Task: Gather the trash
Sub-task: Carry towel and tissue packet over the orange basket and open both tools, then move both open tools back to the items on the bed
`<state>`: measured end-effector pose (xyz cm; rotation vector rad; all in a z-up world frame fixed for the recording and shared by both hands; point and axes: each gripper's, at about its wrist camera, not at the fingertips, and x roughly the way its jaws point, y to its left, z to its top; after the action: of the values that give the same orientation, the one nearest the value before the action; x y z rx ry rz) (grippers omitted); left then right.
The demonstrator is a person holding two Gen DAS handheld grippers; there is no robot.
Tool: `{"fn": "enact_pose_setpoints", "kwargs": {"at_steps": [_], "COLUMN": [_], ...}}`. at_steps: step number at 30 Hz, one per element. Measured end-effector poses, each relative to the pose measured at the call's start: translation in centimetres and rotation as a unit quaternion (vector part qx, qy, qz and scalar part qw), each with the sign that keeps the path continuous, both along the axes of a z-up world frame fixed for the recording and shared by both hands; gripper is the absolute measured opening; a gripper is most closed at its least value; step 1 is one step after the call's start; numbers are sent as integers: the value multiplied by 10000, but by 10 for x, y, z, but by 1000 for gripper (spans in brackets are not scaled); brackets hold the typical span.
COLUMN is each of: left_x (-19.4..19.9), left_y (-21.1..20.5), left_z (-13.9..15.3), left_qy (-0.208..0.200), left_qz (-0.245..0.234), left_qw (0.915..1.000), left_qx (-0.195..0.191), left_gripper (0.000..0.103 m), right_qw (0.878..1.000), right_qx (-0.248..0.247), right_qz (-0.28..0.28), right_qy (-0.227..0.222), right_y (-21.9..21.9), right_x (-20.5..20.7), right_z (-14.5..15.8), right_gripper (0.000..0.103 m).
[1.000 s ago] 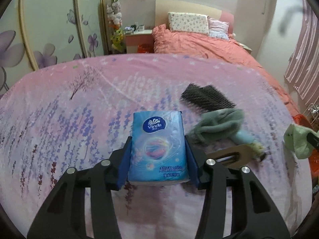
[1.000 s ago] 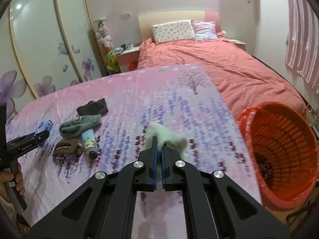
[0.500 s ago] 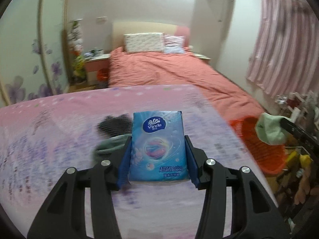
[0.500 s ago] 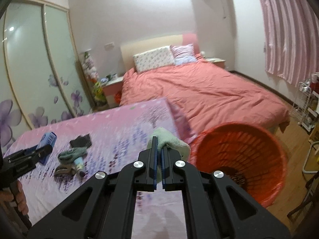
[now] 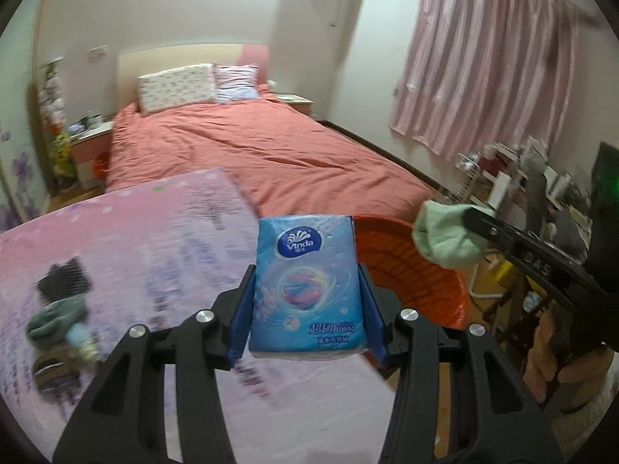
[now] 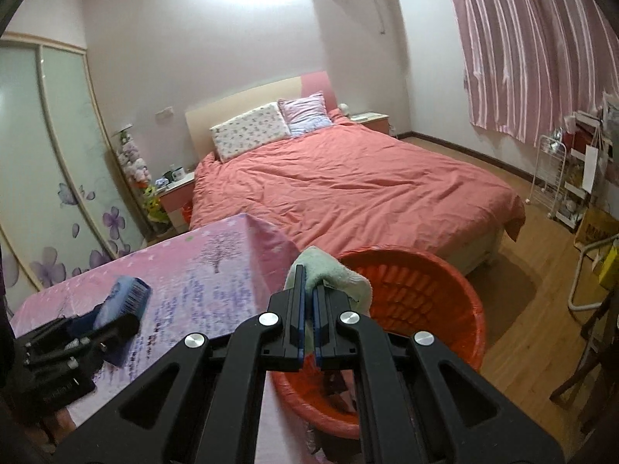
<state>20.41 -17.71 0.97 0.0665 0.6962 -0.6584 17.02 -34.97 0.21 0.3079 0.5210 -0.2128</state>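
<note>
My left gripper [image 5: 305, 309] is shut on a blue tissue pack [image 5: 307, 286], held upright above the right edge of the pink table [image 5: 154, 239]. The same blue tissue pack [image 6: 123, 301] shows in the right wrist view, over the table. My right gripper [image 6: 308, 309] is shut on a pale green cloth [image 6: 332, 274], held over the rim of the orange basket [image 6: 433, 294]. From the left wrist the pale green cloth [image 5: 445, 237] hangs above the far side of the orange basket [image 5: 406, 266], beside the table.
On the table's left lie a dark mesh piece [image 5: 64, 280], a green sock [image 5: 56, 319] on a small tube, and a brown object [image 5: 52, 367]. A bed with a salmon cover [image 6: 348, 185] lies behind. Racks and clutter [image 6: 572, 178] stand at the right wall.
Both grippers swung right with their loads: the tissue pack went from mid-table to its right edge, the green cloth from over the table to over the basket. Neither grip changed.
</note>
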Motion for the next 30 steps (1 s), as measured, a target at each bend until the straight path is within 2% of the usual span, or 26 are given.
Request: {"fn": "enact_pose_setpoints", "kwargs": {"at_steps": [8, 11, 14, 16, 17, 24, 27, 30], "left_x": [11, 20, 29, 33, 35, 33, 30, 27], "left_y": [-83, -104, -108, -107, -105, -73, -46, -16], "left_z": [-30, -44, -56, -61, -64, -68, -66, -64], "left_qy": [239, 338, 405, 442, 470, 369, 262, 221], "left_qz": [-500, -544, -497, -462, -437, -206, -23, 178], "left_qw": [9983, 9976, 9971, 9969, 9968, 9972, 9973, 9969], "left_qx": [160, 280, 414, 465, 481, 617, 686, 730], "left_gripper": [51, 55, 62, 64, 65, 68, 70, 72], "right_qw": [9988, 9969, 9951, 9951, 9951, 9947, 9954, 9961], "right_qx": [427, 663, 835, 824, 821, 819, 751, 623], "right_qz": [-148, -180, -158, -174, -177, -116, -56, 49], "right_qy": [210, 390, 507, 518, 524, 606, 592, 629], "right_y": [-46, -62, -69, -72, -72, -61, -52, -36], "right_x": [13, 19, 21, 19, 19, 14, 14, 15], "right_z": [-23, -39, -51, -55, -57, -58, -54, -51], "right_gripper": [4, 8, 22, 36, 38, 38, 43, 43]}}
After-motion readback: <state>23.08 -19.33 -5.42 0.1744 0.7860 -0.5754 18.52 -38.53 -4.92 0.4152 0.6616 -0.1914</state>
